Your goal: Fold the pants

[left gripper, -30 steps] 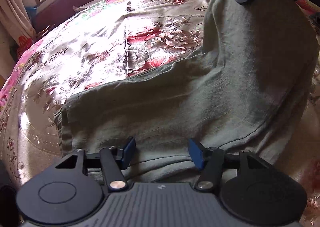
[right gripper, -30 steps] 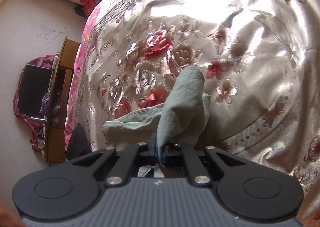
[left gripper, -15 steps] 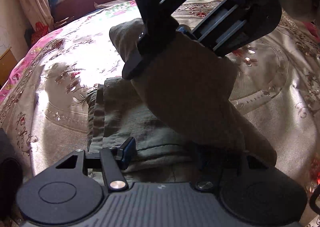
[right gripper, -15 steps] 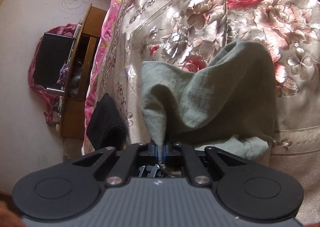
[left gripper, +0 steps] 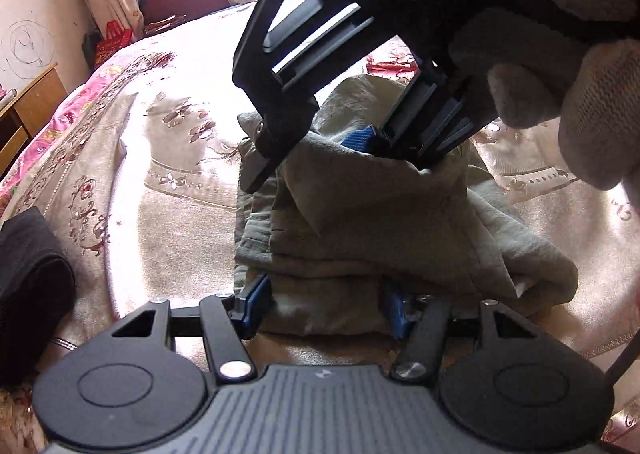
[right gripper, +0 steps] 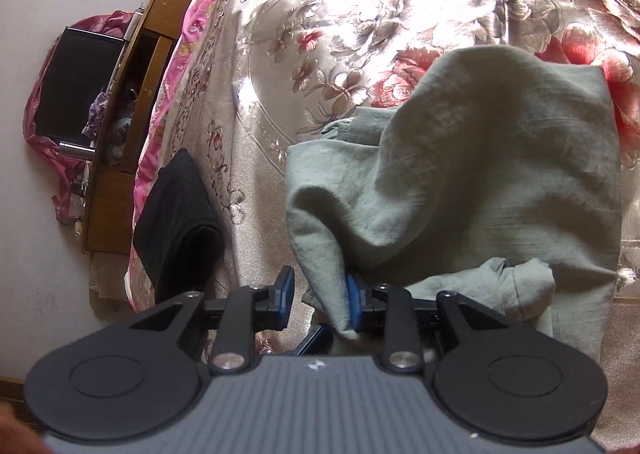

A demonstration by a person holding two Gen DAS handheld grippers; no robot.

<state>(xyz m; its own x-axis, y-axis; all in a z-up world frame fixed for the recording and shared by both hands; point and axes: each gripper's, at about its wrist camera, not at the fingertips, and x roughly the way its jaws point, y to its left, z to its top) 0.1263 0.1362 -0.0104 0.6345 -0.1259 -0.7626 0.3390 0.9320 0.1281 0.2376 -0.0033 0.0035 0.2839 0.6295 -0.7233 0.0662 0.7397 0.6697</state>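
Right now my left tongs (left gripper: 324,304) sit low on the bed (left gripper: 172,158), their blue-padded fingers (left gripper: 256,304) spread wide apart with the near edge of the pants (left gripper: 372,222) lying between them; nothing is pinched there. The pants are a grey-green bundle folded over on itself in several layers, resting on the flowered satin bedspread just ahead of the left tongs. Directly above and beyond that bundle, my right tongs (left gripper: 360,140) come in from the upper right of the left wrist view, held by a gloved hand (left gripper: 572,86), with one blue pad showing just at the top fold of the cloth. From the right wrist view, the right tongs (right gripper: 318,296) stand apart: the left finger (right gripper: 285,294) is clear of the fabric, while a drooping corner of the pants (right gripper: 480,182) hangs against the inner face of the right finger, touching it but not clamped. Ahead of the right tongs the upper layer of cloth rises in a loose hump, with a rumpled end lying lower to the right. To the left of both tongs, a dark folded garment (right gripper: 180,222) lies at the edge of the bed, well apart from the pants. Beyond it, off the bed, a wooden cabinet (right gripper: 132,142) stands against the pale wall.
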